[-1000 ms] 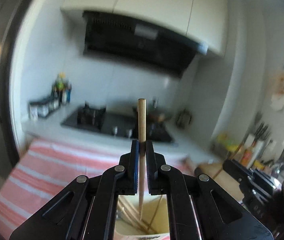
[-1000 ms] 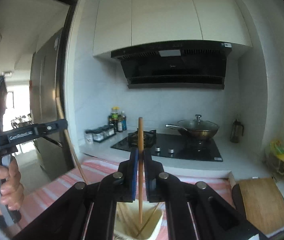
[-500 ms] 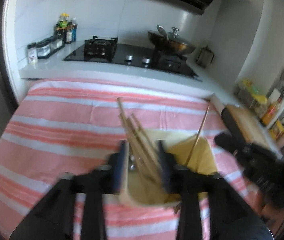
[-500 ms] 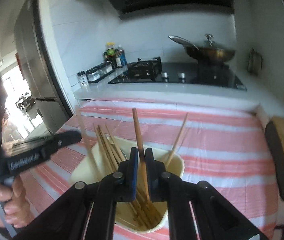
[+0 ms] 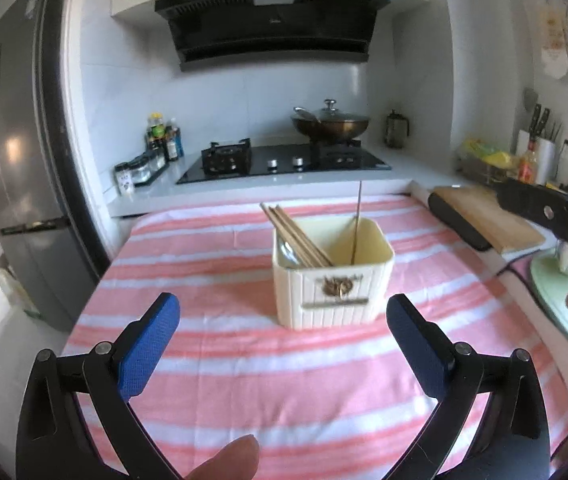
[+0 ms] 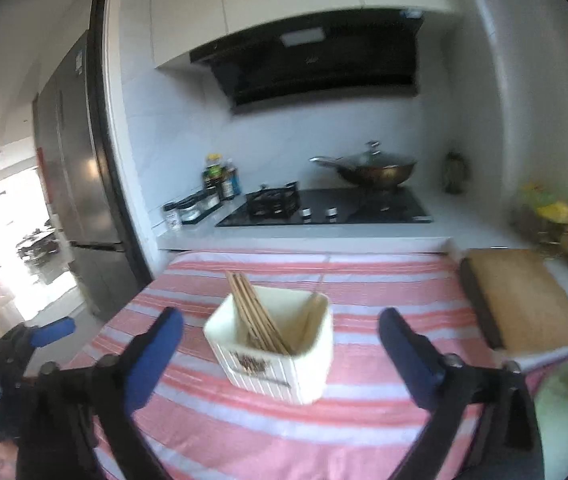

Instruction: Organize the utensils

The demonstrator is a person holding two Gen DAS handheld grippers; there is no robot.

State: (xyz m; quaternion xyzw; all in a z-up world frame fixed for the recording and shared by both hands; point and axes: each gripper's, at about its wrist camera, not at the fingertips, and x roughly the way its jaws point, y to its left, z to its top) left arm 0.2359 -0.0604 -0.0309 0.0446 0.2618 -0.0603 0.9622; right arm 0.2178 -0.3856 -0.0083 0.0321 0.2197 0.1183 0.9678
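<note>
A cream utensil box (image 5: 334,276) stands on the pink striped cloth (image 5: 211,360). Several wooden chopsticks (image 5: 296,234) lean to its left inside, one chopstick (image 5: 358,226) stands at its right, and a metal spoon (image 5: 286,250) lies low inside. My left gripper (image 5: 284,314) is open and empty, just in front of the box. In the right wrist view the box (image 6: 273,350) and its chopsticks (image 6: 253,312) sit just beyond my open, empty right gripper (image 6: 279,330). The left gripper's fingers (image 6: 53,330) show at that view's left edge.
A wooden cutting board (image 5: 488,218) lies at the cloth's right edge. A pale green plate (image 5: 556,284) sits at the right. Behind are a gas hob (image 5: 284,160) with a lidded wok (image 5: 330,126), sauce bottles (image 5: 161,138), and a fridge (image 5: 7,184) at left.
Both grippers held a chopstick upright above the box, lowered them in and let go. Both now stand wide open and drawn back from the box.
</note>
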